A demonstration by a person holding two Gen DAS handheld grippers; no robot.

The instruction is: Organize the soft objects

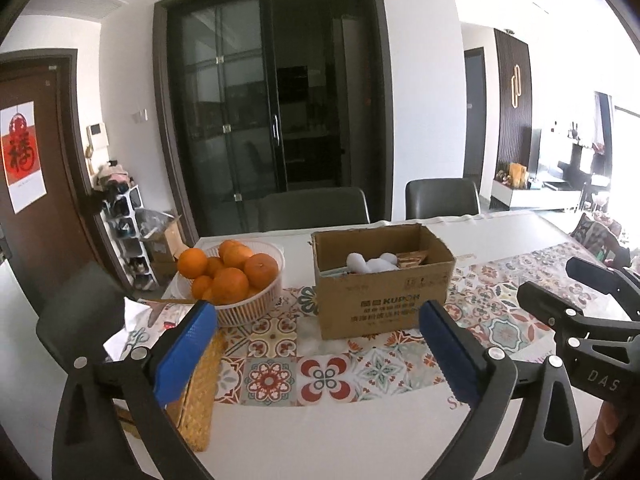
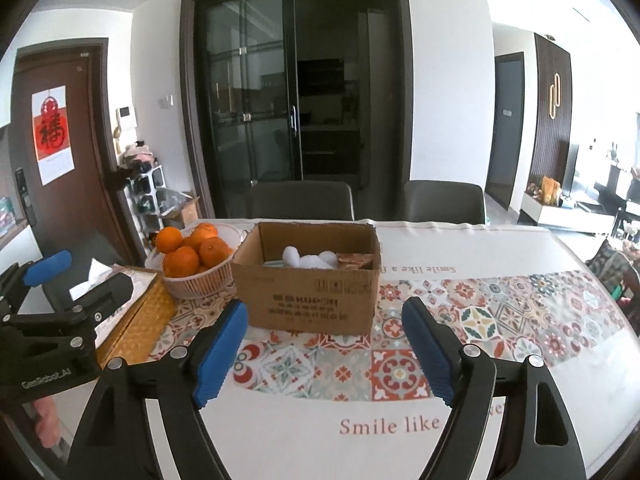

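Left wrist view, white fluffy soft toy (image 1: 370,264) lying in cardboard box (image 1: 384,304), both grippers' jaws apart, empty.

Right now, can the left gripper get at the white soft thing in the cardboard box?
Probably yes. The left gripper is open and empty, the cardboard box has no lid, and the white soft thing lies exposed; only patterned tablecloth lies between.

Black tongs (image 1: 316,354), blue ribbed pads (image 1: 186,354), silver screws, white lettering.
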